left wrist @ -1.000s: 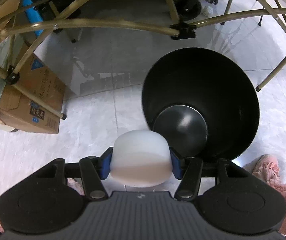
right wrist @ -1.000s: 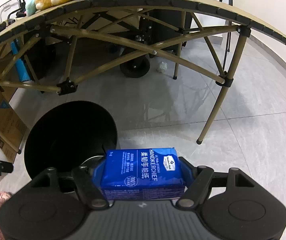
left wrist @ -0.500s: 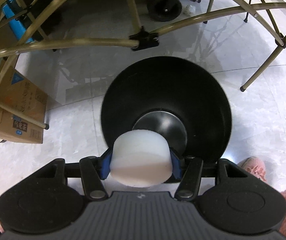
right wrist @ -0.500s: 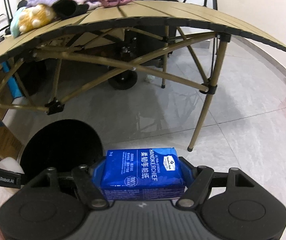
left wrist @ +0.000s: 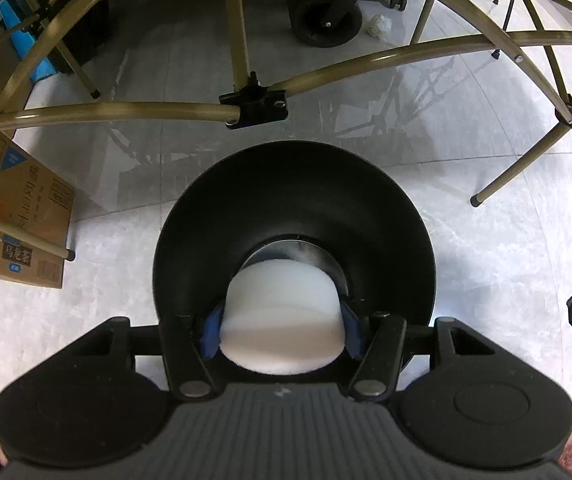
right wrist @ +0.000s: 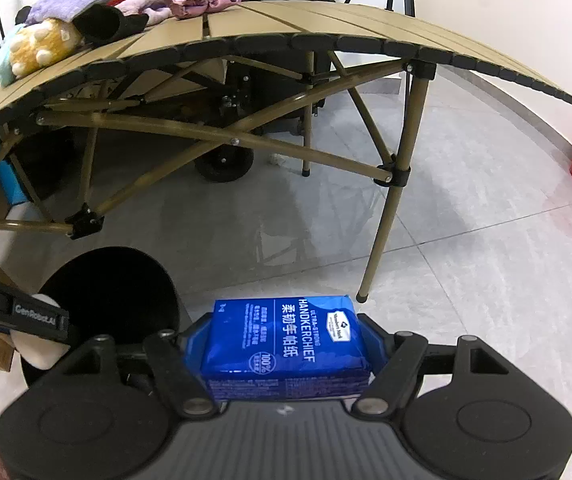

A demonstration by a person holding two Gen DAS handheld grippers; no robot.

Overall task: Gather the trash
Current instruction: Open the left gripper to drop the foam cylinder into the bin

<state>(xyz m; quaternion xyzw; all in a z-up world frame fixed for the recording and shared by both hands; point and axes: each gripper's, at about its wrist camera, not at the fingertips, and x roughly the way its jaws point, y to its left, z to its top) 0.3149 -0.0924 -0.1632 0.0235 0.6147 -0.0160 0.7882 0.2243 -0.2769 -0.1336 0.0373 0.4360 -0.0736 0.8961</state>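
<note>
Both tools grip unchanged; left tool [left wrist: 281, 320] now over black bin [left wrist: 294, 200], apparently.

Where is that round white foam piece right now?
In the left wrist view the white foam piece sits low at centre, pinched in the left claw directly above the open black bin on the floor.

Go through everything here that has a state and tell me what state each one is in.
Left tool: shut on white foam puck, over the bin.
Right tool: shut on blue tissue pack, beside the bin.
Bin: upright, open, empty.
Folding table: set up, cloths piled on top.
</note>
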